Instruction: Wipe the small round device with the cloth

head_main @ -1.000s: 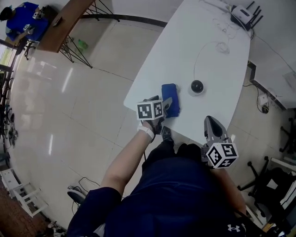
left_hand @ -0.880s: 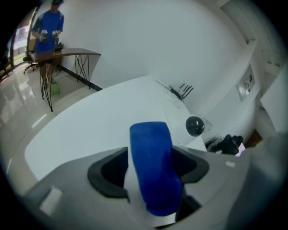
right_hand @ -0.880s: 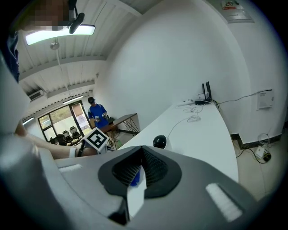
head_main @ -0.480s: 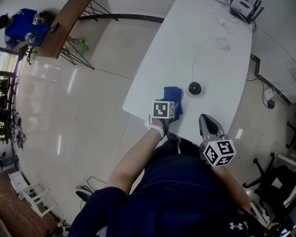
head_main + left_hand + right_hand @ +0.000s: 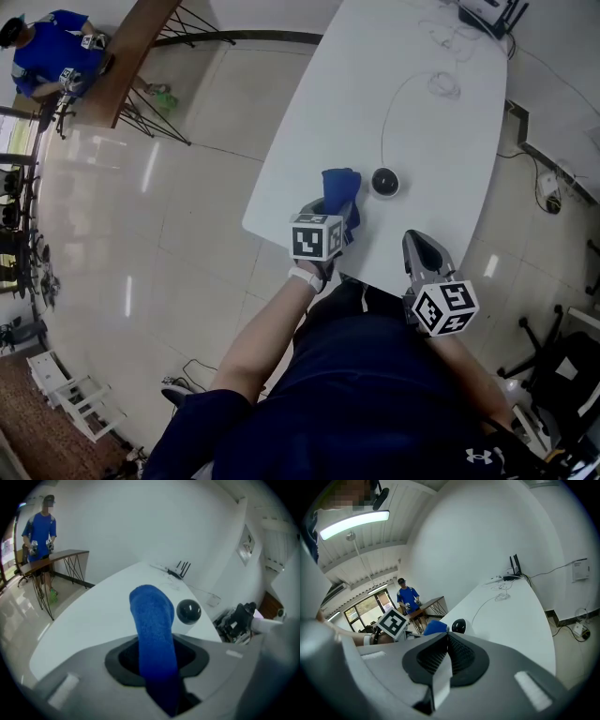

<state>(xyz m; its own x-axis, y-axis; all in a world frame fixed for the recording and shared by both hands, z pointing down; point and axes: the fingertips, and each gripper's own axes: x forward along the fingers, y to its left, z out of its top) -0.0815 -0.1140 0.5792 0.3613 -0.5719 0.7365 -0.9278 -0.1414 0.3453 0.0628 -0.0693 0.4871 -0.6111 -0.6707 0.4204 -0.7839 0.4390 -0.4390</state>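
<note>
The small round device is a glossy black dome on a pale, smooth base. It sits on a matte white table with a rounded outline. A thin white cable arcs away from the device to a loose coil beyond it.

The cloth is deep blue with a nubbly, towel-like pile. It is bunched into a thick, narrow strip with a rounded end. In the head view it lies just beside the device on the device's left, and only a sliver of white table shows between them.

The left gripper has a smooth grey plastic shell, black pads and a cube of black-and-white square markers. It sits on the near side of the device, just behind the cloth. Its jaws are closing on the cloth, which fills the gap between them. The pads pinch the cloth's lower part, and the free end sticks out past the jaws towards the device.

The right gripper has the same grey shell and marker cube. It hangs well apart from the device, nearer the person, over the table's near edge. Its ribbed black pads are pressed together in one line with nothing between them.
</note>
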